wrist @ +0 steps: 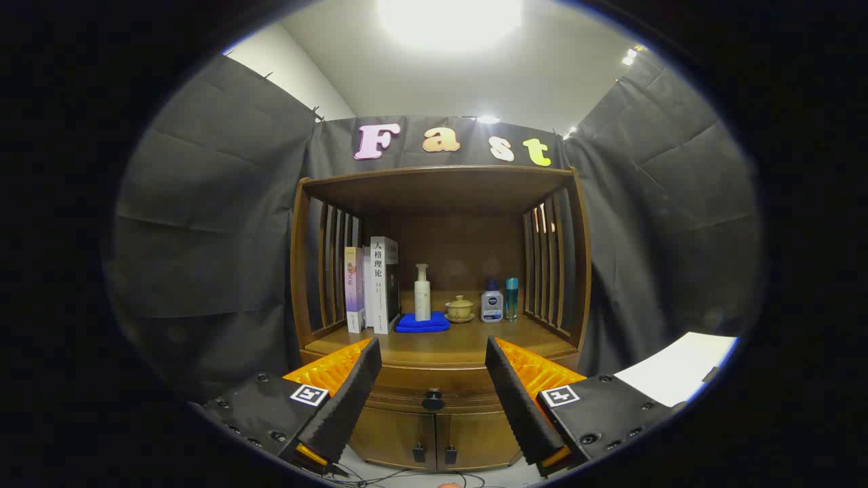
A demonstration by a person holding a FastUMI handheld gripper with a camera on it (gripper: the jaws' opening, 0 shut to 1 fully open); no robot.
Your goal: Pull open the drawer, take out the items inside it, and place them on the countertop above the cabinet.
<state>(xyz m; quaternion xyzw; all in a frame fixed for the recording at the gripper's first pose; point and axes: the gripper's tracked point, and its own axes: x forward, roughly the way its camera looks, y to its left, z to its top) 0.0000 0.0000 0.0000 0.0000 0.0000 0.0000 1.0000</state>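
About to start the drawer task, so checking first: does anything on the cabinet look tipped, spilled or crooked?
Nothing stands out. The books, pump bottle on the blue cloth, lidded cup and two small bottles stand upright. The drawer is shut, its knob ahead of the open gripper.

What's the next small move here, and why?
Probably ease the gripper straight forward and slightly down to the drawer knob. The drawer looks shut, the fingers stand open with nothing held, and the knob sits centred in the gap between them, some way beyond the tips.
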